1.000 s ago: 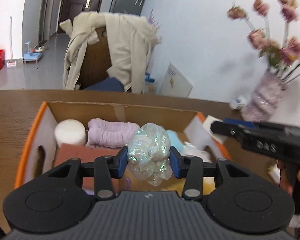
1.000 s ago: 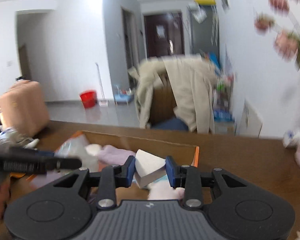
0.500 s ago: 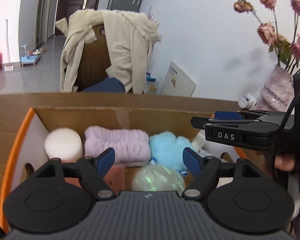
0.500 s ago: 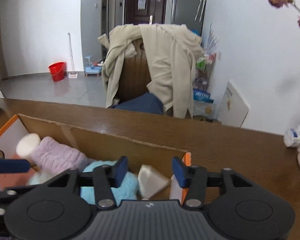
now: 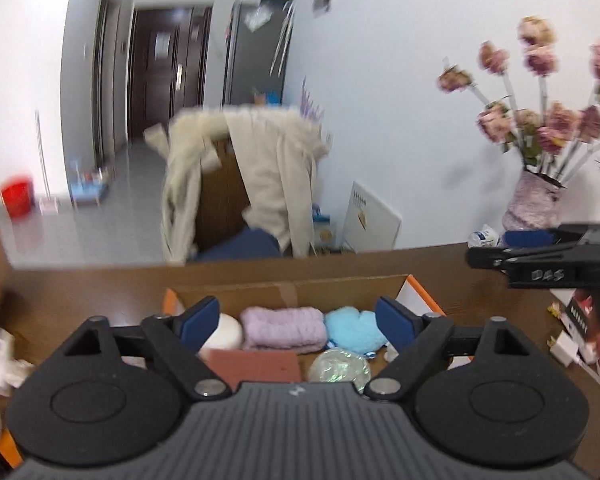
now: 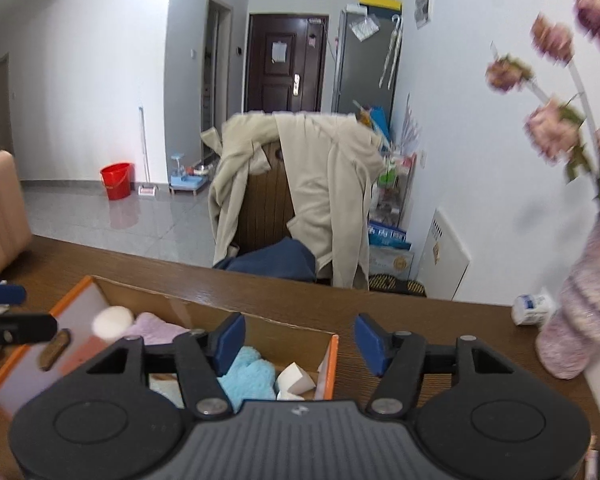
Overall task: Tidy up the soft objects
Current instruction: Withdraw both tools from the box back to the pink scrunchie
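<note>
An orange-edged cardboard box on the wooden table holds a white puff, a lilac rolled cloth, a blue fluffy piece, an iridescent ball and a reddish-brown pad. My left gripper hovers above the box, its jaws opening with nothing gripped. The right gripper hangs over the box's right end, jaws also opening and empty. Below it lie the blue fluffy piece and a white wedge sponge. Each gripper shows at the edge of the other's view.
A lilac vase of dried flowers stands at the table's right, beside a small white bottle. Small boxes lie near the right edge. Behind the table is a chair draped with a beige coat.
The left gripper let go of the iridescent ball and the right let go of the white wedge; both now lie in the box. Both grippers opened wider and rose.
</note>
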Motion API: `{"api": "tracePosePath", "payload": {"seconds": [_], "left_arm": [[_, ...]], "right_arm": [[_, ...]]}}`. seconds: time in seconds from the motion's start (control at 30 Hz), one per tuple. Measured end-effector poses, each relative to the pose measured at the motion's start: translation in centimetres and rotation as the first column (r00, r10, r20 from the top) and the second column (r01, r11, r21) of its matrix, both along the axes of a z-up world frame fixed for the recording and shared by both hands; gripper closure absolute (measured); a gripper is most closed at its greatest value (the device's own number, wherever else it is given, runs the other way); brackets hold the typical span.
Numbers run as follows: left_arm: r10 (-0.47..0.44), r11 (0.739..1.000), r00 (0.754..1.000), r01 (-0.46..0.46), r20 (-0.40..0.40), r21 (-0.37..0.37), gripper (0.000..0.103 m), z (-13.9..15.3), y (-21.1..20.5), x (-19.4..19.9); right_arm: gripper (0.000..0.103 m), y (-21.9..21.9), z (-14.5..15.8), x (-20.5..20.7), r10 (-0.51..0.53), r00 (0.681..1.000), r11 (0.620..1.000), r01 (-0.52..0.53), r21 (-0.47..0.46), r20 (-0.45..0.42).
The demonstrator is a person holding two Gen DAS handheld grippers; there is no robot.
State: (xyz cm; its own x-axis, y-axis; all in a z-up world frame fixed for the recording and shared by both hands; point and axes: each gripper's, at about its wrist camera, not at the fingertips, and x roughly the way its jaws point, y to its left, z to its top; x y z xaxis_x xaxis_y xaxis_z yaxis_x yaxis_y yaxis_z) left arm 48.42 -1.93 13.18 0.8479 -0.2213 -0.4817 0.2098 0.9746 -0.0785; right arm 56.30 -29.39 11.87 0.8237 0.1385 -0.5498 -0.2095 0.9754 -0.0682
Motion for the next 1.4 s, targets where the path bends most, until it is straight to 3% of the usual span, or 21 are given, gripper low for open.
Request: {"api": "tracePosePath", "payload": {"seconds": [0.07,0.2,0.4,0.57,0.77,1.0,1.4], "left_arm": [[0.012,1.000,0.999,-0.013,0.039,0.023,0.013,1.3,0.7,-3.0],[0.047,0.999,0.994,-0.049,0.095,0.012,0.008,3.2,2.5,-8.9],[0.042,0.998,0.978,-0.050,0.205,0.031,0.001,2.7,4.7,-19.9],[0.065,0.997,0.966,-0.074,0.251,0.029,0.000,0.0,4.8,-28.8],[0.093,0.994,0.958,-0.103,0.272,0.022,0.000,-3.8,4.8,-37.2],[0.086,0.994,0.971,-0.097,0.224,0.040,0.000,-6.1,5.2,-39.8],[0.181,0.983,0.969,-0.183,0.168,-0.004,0.000,-7.6,6.7,-36.3]], "right_arm": [[0.029,-0.2,1.7,-3.0,0.017,0.999,1.000,-0.016,-0.015,0.038],[0.027,-0.6,3.9,-8.9,0.038,0.996,0.999,-0.038,-0.003,0.080],[0.023,-1.3,4.5,-19.3,0.040,0.988,0.996,-0.052,0.078,0.146],[0.019,-1.1,2.5,-28.4,0.062,0.979,0.986,-0.089,0.138,0.193],[0.014,-0.2,-2.3,-38.7,0.041,0.973,0.982,-0.081,0.171,0.227],[0.012,-0.5,-7.1,-45.3,0.020,0.989,0.974,-0.053,0.220,0.149],[0.012,1.1,-8.4,-43.5,0.008,0.992,0.975,-0.036,0.218,0.128]]}}
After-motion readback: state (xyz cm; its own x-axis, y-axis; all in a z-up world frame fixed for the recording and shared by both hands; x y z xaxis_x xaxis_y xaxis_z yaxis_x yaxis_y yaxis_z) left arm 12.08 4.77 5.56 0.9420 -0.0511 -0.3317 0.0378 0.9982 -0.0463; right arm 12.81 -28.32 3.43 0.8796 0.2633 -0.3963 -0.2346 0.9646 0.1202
